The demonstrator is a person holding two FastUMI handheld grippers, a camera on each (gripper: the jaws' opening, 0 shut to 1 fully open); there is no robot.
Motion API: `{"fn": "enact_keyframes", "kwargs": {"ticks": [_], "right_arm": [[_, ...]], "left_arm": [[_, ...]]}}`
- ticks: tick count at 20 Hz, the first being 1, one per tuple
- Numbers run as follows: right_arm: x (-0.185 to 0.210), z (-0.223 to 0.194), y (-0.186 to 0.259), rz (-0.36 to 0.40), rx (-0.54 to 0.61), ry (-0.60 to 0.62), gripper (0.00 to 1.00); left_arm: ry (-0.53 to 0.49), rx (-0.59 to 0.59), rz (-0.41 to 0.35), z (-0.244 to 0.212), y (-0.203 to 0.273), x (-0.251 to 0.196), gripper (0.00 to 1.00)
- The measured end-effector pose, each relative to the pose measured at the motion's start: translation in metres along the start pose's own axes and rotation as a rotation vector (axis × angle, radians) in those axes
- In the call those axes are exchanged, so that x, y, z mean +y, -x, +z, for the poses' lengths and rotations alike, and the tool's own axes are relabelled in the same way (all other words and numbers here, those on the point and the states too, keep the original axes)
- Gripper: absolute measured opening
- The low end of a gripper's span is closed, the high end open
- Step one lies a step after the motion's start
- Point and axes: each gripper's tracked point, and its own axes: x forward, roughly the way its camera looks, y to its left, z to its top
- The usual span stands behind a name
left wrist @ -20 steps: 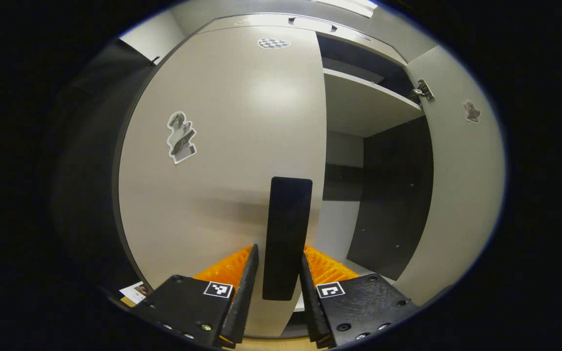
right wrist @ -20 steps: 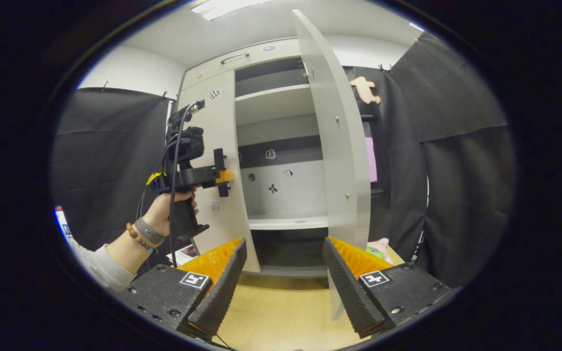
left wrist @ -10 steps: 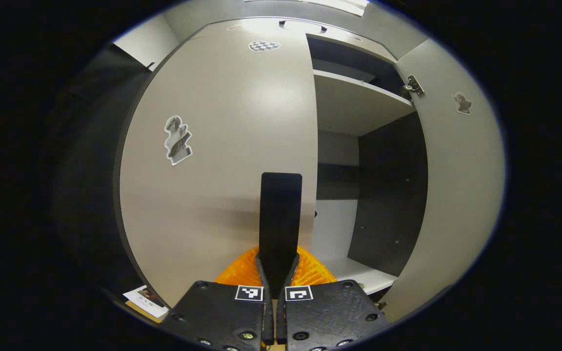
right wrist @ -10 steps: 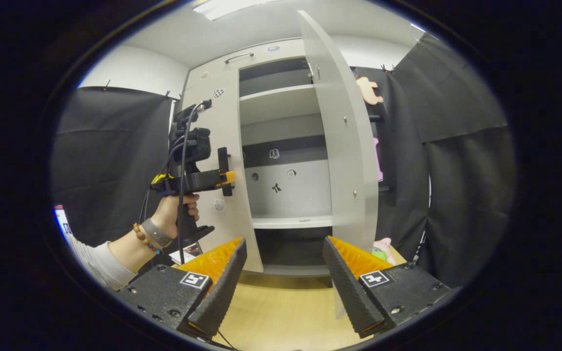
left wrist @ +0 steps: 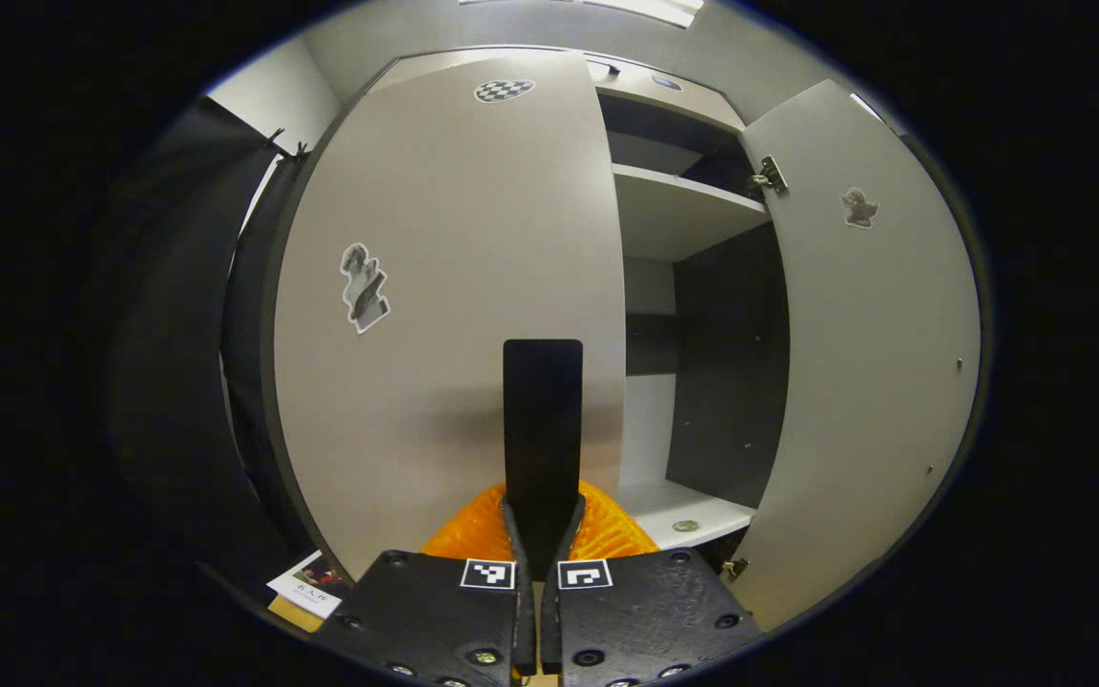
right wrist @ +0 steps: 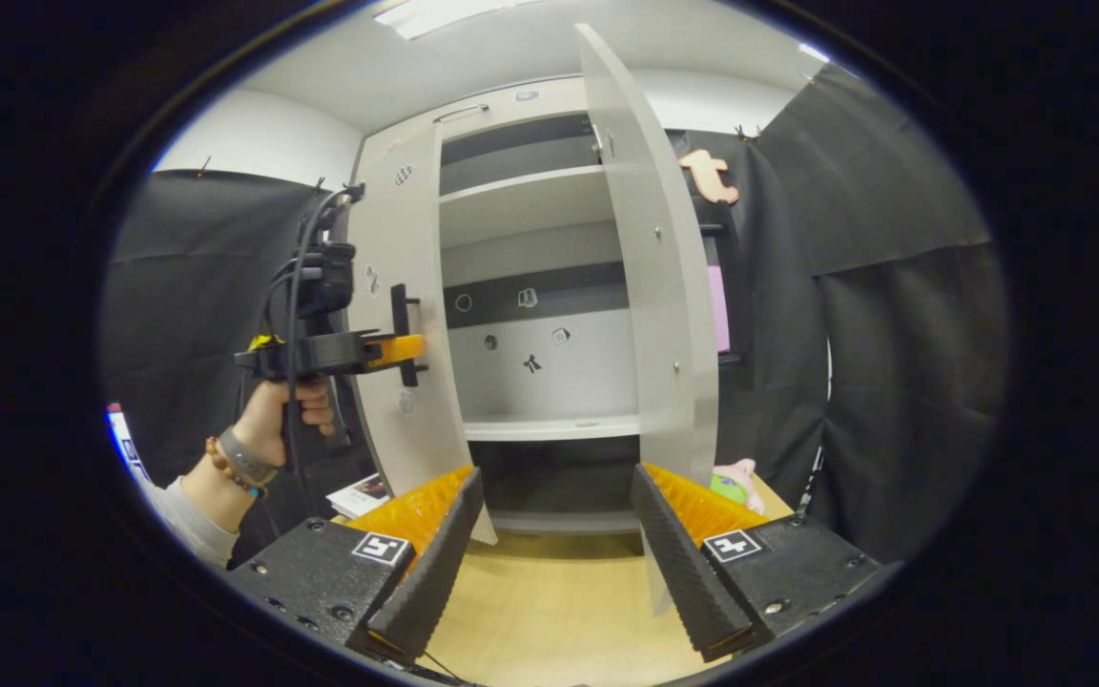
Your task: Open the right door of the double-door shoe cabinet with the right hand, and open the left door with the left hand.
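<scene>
The shoe cabinet (right wrist: 530, 286) stands with its right door (right wrist: 650, 277) swung wide and its left door (left wrist: 454, 286) partly out. The left gripper (left wrist: 540, 534) is clenched on that door's black handle (left wrist: 542, 420). The right gripper (right wrist: 549, 544) hangs before the cabinet, jaws spread, grasping nothing.

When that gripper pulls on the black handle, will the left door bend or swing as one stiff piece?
The left door looks like a flat rigid panel, so it likely swings whole. The right door hangs on a metal hinge, so the left probably pivots too. The handle seems solid.

The left gripper (left wrist: 538, 534) hides the handle's (left wrist: 542, 420) foot, perhaps clamped there.
</scene>
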Motion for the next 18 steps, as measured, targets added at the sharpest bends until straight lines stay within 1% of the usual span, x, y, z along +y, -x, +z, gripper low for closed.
{"fn": "enact_keyframes", "kwargs": {"ticks": [1, 2, 5, 6, 8, 9, 10, 11, 12, 13, 14, 15, 18], "right_arm": [[0.001, 0.000, 0.000, -0.001, 0.000, -0.001, 0.93], [0.002, 0.000, 0.000, 0.001, -0.001, -0.002, 0.97], [0.007, 0.000, -0.001, 0.010, 0.001, 0.003, 0.97], [0.010, -0.001, -0.002, 0.013, 0.004, 0.005, 0.93], [0.014, -0.002, -0.005, 0.019, 0.008, 0.008, 0.93], [0.016, -0.002, -0.007, 0.022, 0.011, 0.007, 0.97], [0.018, -0.003, -0.008, 0.026, 0.013, 0.006, 0.97], [0.021, -0.004, -0.010, 0.030, 0.016, 0.005, 0.93], [0.023, -0.005, -0.011, 0.035, 0.017, 0.006, 0.93], [0.025, -0.006, -0.013, 0.037, 0.019, 0.009, 0.97], [0.028, -0.006, -0.015, 0.042, 0.020, 0.011, 0.97], [0.031, -0.007, -0.018, 0.048, 0.023, 0.012, 0.97], [0.041, -0.010, -0.023, 0.067, 0.029, 0.006, 0.97]], "left_arm": [[-0.004, 0.000, -0.002, -0.001, 0.005, 0.003, 0.02], [-0.010, 0.002, -0.002, 0.000, 0.010, 0.004, 0.02], [-0.010, 0.010, 0.004, 0.001, 0.027, 0.010, 0.02], [-0.011, 0.010, 0.006, 0.002, 0.033, 0.012, 0.02], [-0.015, 0.003, 0.009, 0.002, 0.043, 0.017, 0.02], [-0.016, 0.001, 0.015, 0.003, 0.048, 0.021, 0.02], [-0.019, -0.002, 0.020, 0.004, 0.054, 0.024, 0.02], [-0.021, -0.003, 0.028, 0.003, 0.061, 0.029, 0.02], [-0.024, -0.003, 0.035, 0.004, 0.067, 0.035, 0.02], [-0.027, -0.003, 0.042, 0.004, 0.073, 0.041, 0.02], [-0.031, -0.002, 0.049, 0.004, 0.080, 0.047, 0.12], [-0.036, -0.001, 0.056, 0.004, 0.086, 0.054, 0.01], [-0.044, -0.011, 0.083, 0.005, 0.102, 0.071, 0.01]]}}
